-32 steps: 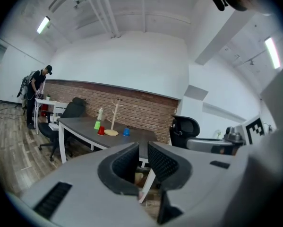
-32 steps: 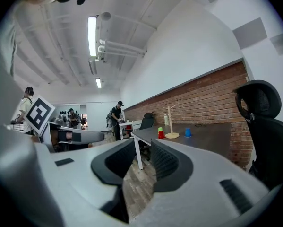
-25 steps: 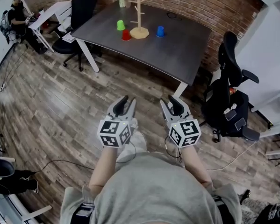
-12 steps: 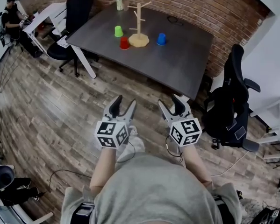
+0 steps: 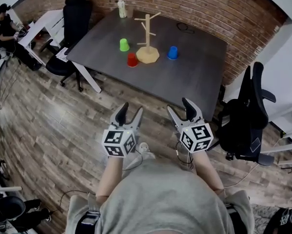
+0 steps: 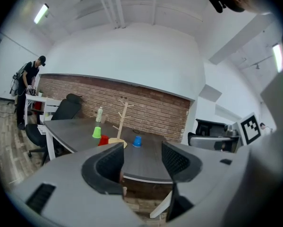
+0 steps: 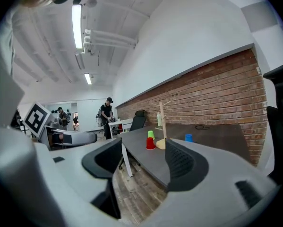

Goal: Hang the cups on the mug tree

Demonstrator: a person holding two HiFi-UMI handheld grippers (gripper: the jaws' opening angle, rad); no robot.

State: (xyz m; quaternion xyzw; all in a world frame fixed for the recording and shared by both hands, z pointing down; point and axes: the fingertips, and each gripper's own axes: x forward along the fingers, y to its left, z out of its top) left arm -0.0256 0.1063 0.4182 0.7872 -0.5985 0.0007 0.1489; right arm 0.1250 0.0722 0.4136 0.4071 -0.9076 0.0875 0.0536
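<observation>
Left gripper (image 5: 131, 109) and right gripper (image 5: 179, 106): jaws just opening, now wide, nothing between. Mug tree (image 5: 147, 33) stands upright on table (image 5: 194, 77), 12 o'clock, well apart. Green cup (image 5: 124, 45) and red cup (image 5: 132, 60) sit nearer left, blue cup (image 5: 172, 52) nearer right.

The bench (image 5: 194, 72) has a dark grey top, smooth and matt. The mug tree (image 5: 147, 38) is pale wood with a matt finish. The green cup (image 5: 124, 45), red cup (image 5: 132, 60) and blue cup (image 5: 172, 52) look like smooth plastic. The brick wall (image 5: 209, 9) behind is rough red brick. The floor (image 5: 63, 126) is matt, wood-grained planking. The person's grey shirt (image 5: 160, 199) is soft cloth
</observation>
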